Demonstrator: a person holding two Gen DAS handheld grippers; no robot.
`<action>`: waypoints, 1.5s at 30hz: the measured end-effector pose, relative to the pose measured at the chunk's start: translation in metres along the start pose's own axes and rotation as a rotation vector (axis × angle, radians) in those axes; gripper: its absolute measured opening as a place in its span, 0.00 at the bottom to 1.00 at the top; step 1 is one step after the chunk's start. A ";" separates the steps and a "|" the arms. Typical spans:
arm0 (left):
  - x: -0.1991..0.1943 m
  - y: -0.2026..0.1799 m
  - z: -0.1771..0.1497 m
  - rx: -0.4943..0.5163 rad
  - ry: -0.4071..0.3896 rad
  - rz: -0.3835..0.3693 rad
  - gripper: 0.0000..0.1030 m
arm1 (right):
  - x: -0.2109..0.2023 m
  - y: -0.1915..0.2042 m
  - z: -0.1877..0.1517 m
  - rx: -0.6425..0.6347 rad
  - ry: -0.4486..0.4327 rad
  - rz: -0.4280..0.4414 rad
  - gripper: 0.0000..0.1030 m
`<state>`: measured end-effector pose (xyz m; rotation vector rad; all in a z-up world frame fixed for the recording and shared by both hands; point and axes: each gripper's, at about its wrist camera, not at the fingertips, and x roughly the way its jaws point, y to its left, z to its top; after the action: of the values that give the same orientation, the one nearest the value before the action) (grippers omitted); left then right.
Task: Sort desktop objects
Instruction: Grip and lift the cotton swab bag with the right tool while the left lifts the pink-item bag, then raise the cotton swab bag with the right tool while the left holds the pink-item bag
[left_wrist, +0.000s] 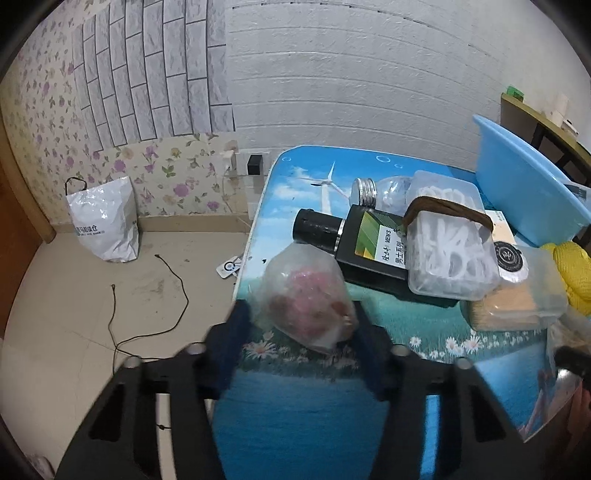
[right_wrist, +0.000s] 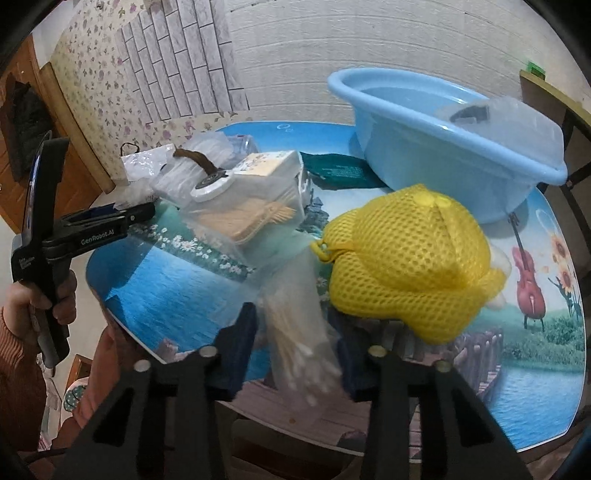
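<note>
In the left wrist view my left gripper (left_wrist: 299, 328) has its two fingers on either side of a clear bag of pink stuff (left_wrist: 308, 295) near the table's left edge; they look closed against it. In the right wrist view my right gripper (right_wrist: 295, 332) is around a clear bag of cotton swabs (right_wrist: 299, 339), fingers pressed on its sides. A yellow mesh bag (right_wrist: 406, 262) lies just right of it. The blue basin (right_wrist: 443, 147) stands at the back right with a clear lidded box (right_wrist: 509, 118) in it. The left gripper also shows at the far left of the right wrist view (right_wrist: 140, 212).
A black bottle (left_wrist: 369, 251), a clear box of white floss picks (left_wrist: 447, 236), a toothpick box (left_wrist: 517, 295) and a metal-capped jar (left_wrist: 364, 192) crowd the picture-printed table (left_wrist: 303, 406). A white bag (left_wrist: 103, 221) and a cable (left_wrist: 147, 306) lie on the floor at left.
</note>
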<state>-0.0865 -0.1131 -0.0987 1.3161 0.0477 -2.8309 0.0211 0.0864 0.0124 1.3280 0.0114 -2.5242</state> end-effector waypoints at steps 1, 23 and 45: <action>-0.002 0.000 -0.001 0.001 0.004 -0.021 0.32 | -0.001 0.000 0.001 -0.002 -0.002 0.006 0.30; -0.052 -0.045 -0.032 0.071 0.016 -0.092 0.27 | -0.057 -0.019 0.000 0.046 -0.141 0.046 0.21; -0.049 -0.083 -0.040 0.107 0.076 -0.088 0.29 | -0.067 -0.116 -0.037 0.246 -0.077 -0.127 0.21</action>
<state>-0.0269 -0.0282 -0.0855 1.4785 -0.0471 -2.8920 0.0566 0.2192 0.0308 1.3549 -0.2454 -2.7543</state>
